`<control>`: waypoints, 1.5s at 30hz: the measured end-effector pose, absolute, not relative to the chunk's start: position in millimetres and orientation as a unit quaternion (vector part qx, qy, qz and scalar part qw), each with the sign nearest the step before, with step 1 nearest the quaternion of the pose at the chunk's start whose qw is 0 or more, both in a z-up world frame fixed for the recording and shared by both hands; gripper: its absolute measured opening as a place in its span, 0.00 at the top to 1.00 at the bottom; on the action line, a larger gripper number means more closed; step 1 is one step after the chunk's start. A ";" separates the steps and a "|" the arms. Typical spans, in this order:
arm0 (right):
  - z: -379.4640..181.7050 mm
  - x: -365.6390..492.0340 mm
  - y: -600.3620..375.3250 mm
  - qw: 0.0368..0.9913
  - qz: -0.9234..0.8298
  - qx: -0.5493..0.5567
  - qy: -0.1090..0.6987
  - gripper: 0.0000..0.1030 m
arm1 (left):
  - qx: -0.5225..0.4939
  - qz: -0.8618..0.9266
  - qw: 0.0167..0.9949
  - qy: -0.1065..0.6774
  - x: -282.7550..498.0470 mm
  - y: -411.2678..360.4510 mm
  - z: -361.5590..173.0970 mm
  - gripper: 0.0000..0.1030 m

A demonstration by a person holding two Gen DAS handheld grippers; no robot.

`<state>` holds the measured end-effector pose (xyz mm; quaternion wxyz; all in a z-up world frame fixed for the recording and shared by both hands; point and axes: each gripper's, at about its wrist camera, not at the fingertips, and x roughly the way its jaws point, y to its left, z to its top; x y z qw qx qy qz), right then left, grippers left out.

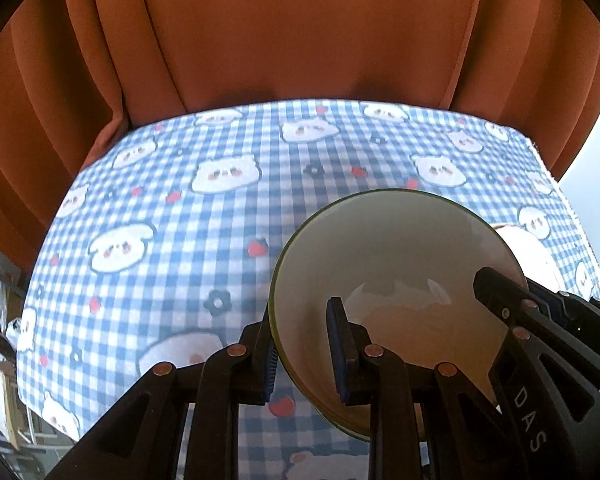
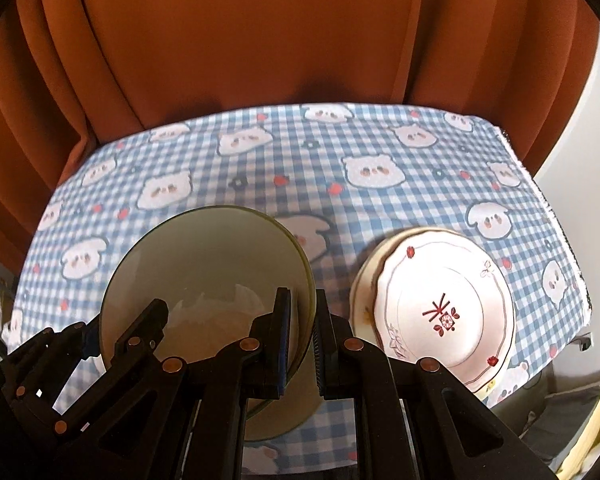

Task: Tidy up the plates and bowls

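A cream bowl [image 1: 400,248] with a green rim is held tilted just above the checked tablecloth [image 1: 180,208]. My left gripper [image 1: 304,356] is shut on its left rim, one finger inside and one outside the wall. In the right wrist view the same bowl [image 2: 208,264] has my right gripper [image 2: 302,344] shut on its right rim. Each gripper also shows in the other's view: the right gripper [image 1: 500,300] and the left gripper [image 2: 140,320]. A stack of white plates [image 2: 440,304] with red flower marks lies to the right of the bowl.
An orange curtain [image 2: 240,48] hangs close behind the table's far edge. The cloth's right edge [image 2: 556,216] drops off beside a pale wall. Only a sliver of the plates [image 1: 534,248] shows behind the bowl in the left wrist view.
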<state>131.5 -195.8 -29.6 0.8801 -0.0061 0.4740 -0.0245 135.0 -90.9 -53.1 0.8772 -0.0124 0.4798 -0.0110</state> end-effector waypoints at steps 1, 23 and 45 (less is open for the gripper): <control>-32.2 131.8 -197.0 0.878 -0.022 -0.008 0.478 0.87 | -0.013 -0.008 0.874 0.485 134.7 -92.5 -56.7 0.80; -60.0 129.5 -214.6 0.867 0.032 -0.022 0.498 0.87 | 0.007 0.042 0.862 0.504 122.2 -110.0 -77.6 0.80; -54.4 124.7 -230.9 0.867 0.073 0.003 0.493 0.81 | -0.026 0.012 0.867 0.498 118.3 -109.9 -68.4 0.34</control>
